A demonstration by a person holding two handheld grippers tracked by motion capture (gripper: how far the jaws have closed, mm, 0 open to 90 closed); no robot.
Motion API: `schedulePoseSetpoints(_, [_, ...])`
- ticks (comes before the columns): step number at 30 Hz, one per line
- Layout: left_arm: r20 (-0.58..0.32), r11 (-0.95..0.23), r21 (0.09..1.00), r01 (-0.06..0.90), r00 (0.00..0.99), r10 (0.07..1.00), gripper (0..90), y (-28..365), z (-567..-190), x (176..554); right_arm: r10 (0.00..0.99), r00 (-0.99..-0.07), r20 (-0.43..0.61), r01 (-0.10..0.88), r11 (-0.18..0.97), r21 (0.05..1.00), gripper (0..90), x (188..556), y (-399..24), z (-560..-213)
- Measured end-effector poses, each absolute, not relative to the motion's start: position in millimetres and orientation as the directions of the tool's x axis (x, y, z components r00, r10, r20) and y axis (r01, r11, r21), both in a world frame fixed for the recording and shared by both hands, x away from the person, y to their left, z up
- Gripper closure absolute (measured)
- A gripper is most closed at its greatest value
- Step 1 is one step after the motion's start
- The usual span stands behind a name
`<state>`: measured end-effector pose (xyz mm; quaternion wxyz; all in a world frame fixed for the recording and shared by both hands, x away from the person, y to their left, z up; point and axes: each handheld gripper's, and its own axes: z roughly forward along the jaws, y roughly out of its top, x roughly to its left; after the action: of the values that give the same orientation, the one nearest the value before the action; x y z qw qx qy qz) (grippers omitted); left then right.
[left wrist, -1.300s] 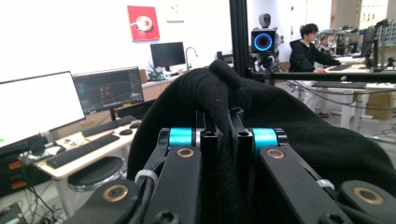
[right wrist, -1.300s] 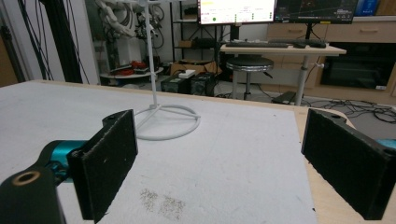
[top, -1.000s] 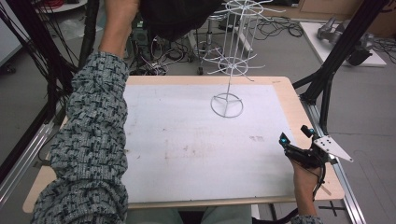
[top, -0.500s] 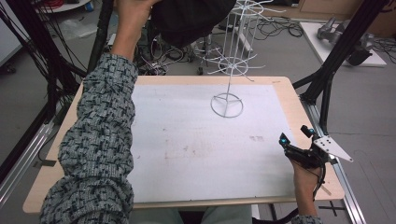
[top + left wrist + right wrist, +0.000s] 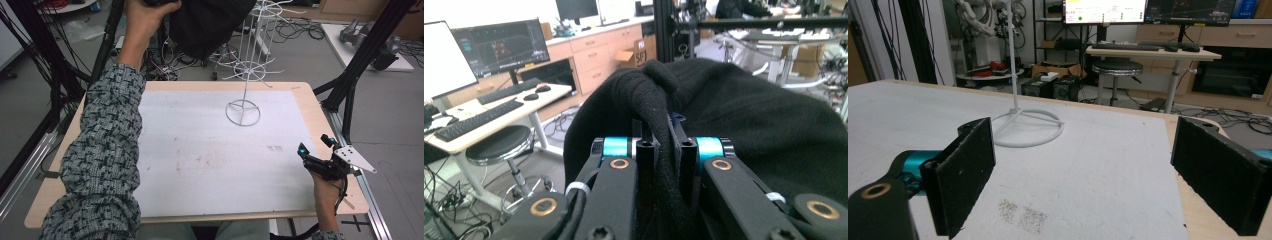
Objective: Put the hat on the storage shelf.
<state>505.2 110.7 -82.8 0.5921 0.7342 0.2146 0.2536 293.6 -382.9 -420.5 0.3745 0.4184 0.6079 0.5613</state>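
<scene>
The person's left arm [image 5: 107, 150], in a patterned knit sleeve, stretches far forward past the table [image 5: 60, 195] with the hand raised high. There the left tongs [image 5: 667, 150] are clamped tight on a bunched fold of a black garment [image 5: 744, 115], which hangs in the air above the table's far edge, just beside the upper tiers of a white wire stand [image 5: 243, 111]. The right hand rests at the table's near right corner, its right tongs [image 5: 1088, 170] level, jaws wide apart with nothing between them. A cardboard box [image 5: 640, 50] beyond bears the letters "SF".
</scene>
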Motion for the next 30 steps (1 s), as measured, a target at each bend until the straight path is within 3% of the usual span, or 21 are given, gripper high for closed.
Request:
schedulePoseSetpoints(11, [0.07,-0.217,0.973,0.075,0.801,0.595,82.4,108.7,-100.9,508.3,0.927,-0.375,0.006,0.089,0.029,0.996,9.7,294.1,-381.2,-420.4])
schedulePoseSetpoints(23, [0.085,-0.295,0.948,0.12,0.797,0.599,78.7,100.8,-114.4,511.0,0.925,-0.38,0.005,0.09,0.031,0.995,9.7,294.8,-379.7,-420.4])
schedulePoseSetpoints(30, [0.062,-0.268,0.953,0.141,0.775,0.629,77.7,98.7,-120.6,510.3,0.925,-0.379,0.005,0.086,0.03,0.996,9.7,294.5,-380.7,-420.5])
